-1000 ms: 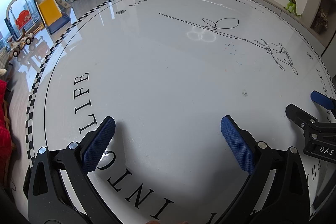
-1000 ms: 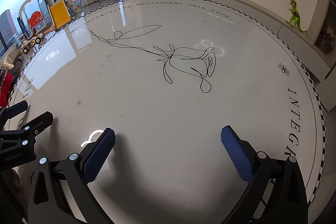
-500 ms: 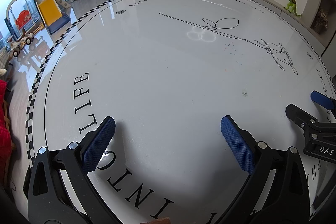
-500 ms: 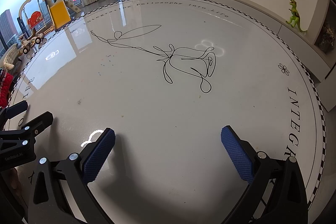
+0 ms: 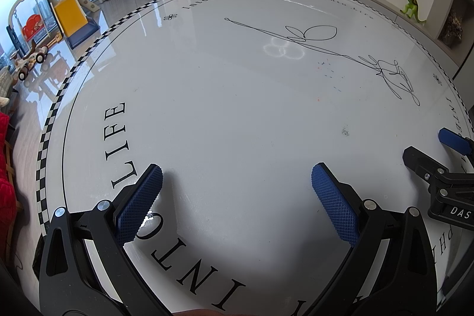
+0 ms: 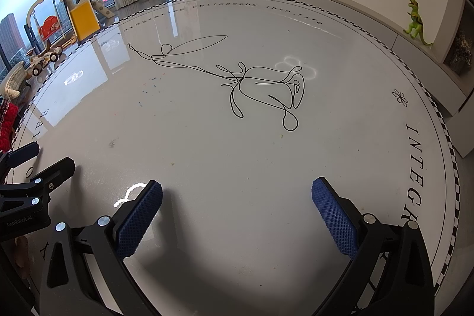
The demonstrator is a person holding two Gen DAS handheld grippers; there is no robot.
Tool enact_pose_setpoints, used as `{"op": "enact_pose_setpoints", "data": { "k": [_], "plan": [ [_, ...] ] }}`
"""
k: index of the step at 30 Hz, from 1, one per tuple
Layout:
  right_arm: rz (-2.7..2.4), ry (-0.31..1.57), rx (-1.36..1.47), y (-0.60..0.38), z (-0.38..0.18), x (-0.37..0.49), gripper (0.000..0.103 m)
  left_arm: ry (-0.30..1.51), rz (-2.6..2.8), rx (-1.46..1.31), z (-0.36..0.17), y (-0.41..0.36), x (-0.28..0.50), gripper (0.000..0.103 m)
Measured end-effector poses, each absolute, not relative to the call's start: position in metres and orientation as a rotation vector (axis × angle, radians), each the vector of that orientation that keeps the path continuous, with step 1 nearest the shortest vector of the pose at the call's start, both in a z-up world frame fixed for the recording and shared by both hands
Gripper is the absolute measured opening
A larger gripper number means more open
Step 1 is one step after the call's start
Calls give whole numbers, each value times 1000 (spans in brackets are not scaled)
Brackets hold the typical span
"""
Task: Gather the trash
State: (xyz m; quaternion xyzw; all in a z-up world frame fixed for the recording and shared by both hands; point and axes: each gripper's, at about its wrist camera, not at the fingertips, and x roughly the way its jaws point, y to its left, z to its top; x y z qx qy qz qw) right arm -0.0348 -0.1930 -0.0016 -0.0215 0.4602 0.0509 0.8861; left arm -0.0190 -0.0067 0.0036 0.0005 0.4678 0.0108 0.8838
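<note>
My left gripper (image 5: 237,176) hovers open over the near part of a large round white table (image 5: 222,114), with nothing between its blue pads. My right gripper (image 6: 237,191) is open too, empty, over the same table (image 6: 266,162). In the left wrist view the right gripper's fingers (image 5: 426,165) show at the right edge; in the right wrist view the left gripper's fingers (image 6: 44,168) show at the left edge. No piece of trash is visible, only small coloured specks (image 5: 328,70) and a dark smudge (image 5: 345,132) on the tabletop.
The tabletop carries a black line drawing of a rose (image 6: 266,91), printed lettering and a checkered rim. A green toy dinosaur (image 6: 416,22) stands on a ledge at the far right. A child's slide (image 5: 71,17) and toy cars (image 5: 31,61) sit on the floor at the left.
</note>
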Motion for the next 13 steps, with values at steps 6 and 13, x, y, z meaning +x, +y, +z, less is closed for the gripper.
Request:
{"op": "enact_pose_setpoints", "data": {
  "k": [6,13],
  "plan": [
    [106,957,-45,-193,-2,-35,100,974,23,2,3,-7,-19,97],
    [106,957,-44,-193,-2,-35,100,974,23,1,4,-7,-19,97]
  ]
}}
